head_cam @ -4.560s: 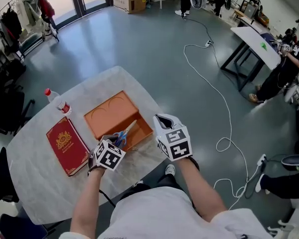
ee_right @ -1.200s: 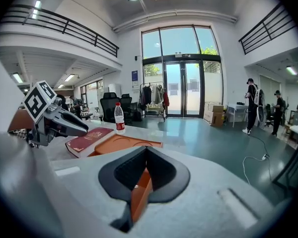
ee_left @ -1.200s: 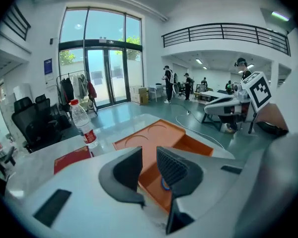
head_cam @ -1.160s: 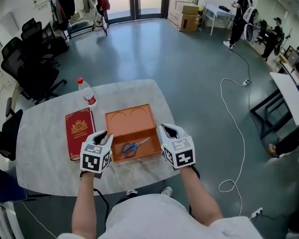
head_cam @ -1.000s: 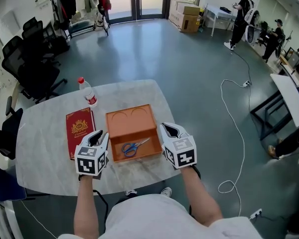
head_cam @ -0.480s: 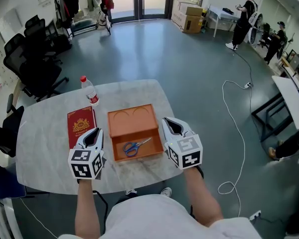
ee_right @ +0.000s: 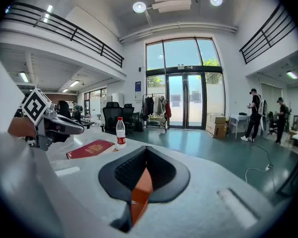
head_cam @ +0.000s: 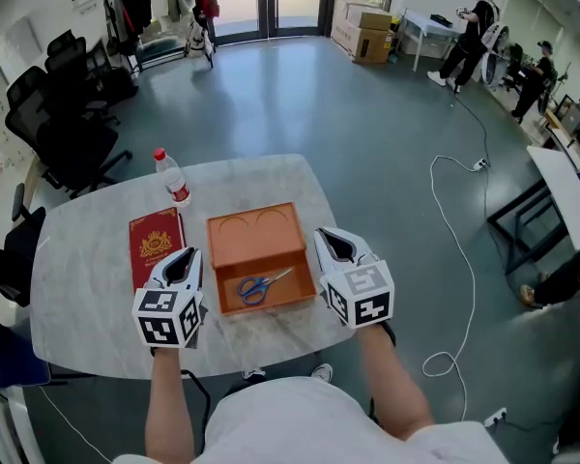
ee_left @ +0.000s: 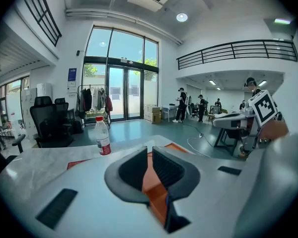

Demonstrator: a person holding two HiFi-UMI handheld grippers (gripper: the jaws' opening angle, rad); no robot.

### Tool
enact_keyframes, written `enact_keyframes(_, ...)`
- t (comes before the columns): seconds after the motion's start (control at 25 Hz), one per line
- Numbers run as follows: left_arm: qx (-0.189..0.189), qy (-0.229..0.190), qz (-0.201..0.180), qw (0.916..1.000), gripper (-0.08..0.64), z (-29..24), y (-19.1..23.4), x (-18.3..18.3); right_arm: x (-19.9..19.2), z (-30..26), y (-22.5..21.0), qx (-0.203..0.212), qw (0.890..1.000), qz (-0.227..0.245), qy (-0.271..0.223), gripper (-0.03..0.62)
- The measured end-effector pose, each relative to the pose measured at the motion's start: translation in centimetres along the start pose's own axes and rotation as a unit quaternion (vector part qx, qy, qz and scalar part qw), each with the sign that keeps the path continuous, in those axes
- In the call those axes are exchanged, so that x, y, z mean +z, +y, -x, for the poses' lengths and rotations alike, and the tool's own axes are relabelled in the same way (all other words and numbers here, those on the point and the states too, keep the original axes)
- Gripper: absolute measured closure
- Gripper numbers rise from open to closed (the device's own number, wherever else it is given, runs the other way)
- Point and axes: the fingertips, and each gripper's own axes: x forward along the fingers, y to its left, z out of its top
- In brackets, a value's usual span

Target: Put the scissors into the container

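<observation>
Inside rectangular orange container (head_cam: 253, 230), blue-handled scissors (head_cam: 261, 285)

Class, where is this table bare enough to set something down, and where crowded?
Bare: table left of the book; far strip beyond the box, right of the bottle. Crowded: near edge, left gripper and right gripper flanking the box.

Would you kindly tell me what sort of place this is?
Probably a large lab or workshop hall: tall glass doors, a balcony railing above, office chairs, and a cable across the floor.
</observation>
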Motion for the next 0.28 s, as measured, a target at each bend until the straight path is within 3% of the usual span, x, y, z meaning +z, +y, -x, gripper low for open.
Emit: enact_keyframes(0.28, -0.004, 0.003, -0.002, 1.0000, 0.526, -0.52, 0.00, -0.16, -0.18, -0.56, 0.08, 0.003, 1.000, 0.001, 0.001, 0.588)
